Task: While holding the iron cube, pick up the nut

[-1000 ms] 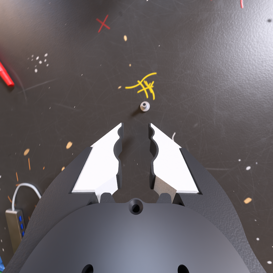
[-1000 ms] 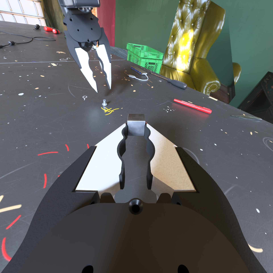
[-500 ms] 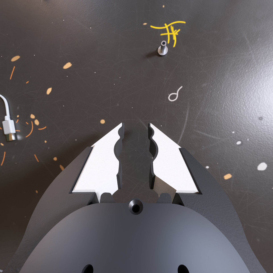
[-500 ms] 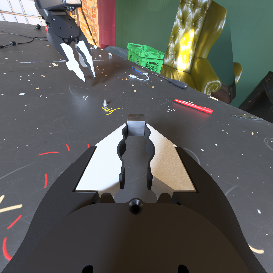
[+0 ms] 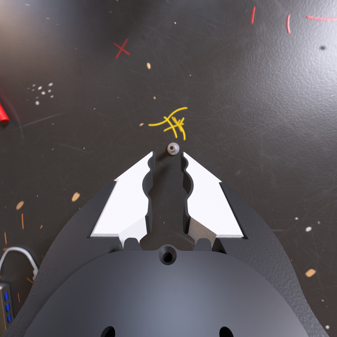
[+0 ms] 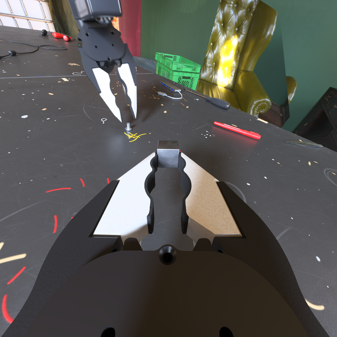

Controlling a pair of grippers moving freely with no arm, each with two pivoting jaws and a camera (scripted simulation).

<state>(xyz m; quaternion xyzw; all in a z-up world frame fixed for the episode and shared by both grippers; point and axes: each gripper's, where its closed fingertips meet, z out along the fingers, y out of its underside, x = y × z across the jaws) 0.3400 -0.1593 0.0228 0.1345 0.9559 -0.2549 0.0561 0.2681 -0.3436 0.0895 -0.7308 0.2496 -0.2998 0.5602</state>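
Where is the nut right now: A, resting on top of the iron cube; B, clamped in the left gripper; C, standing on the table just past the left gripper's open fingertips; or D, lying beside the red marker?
C: the nut stands on the table just beyond the open left gripper, untouched.

The left gripper (image 5: pixel 167 153), a black body with white-faced fingers, points steeply down at the dark tabletop (image 5: pixel 255 109), its jaws parted with an empty gap between them. The matching right gripper (image 6: pixel 168 155) reaches forward at a shallow angle, jaws clamped on a small grey metal cube (image 6: pixel 168 154) at their tips.
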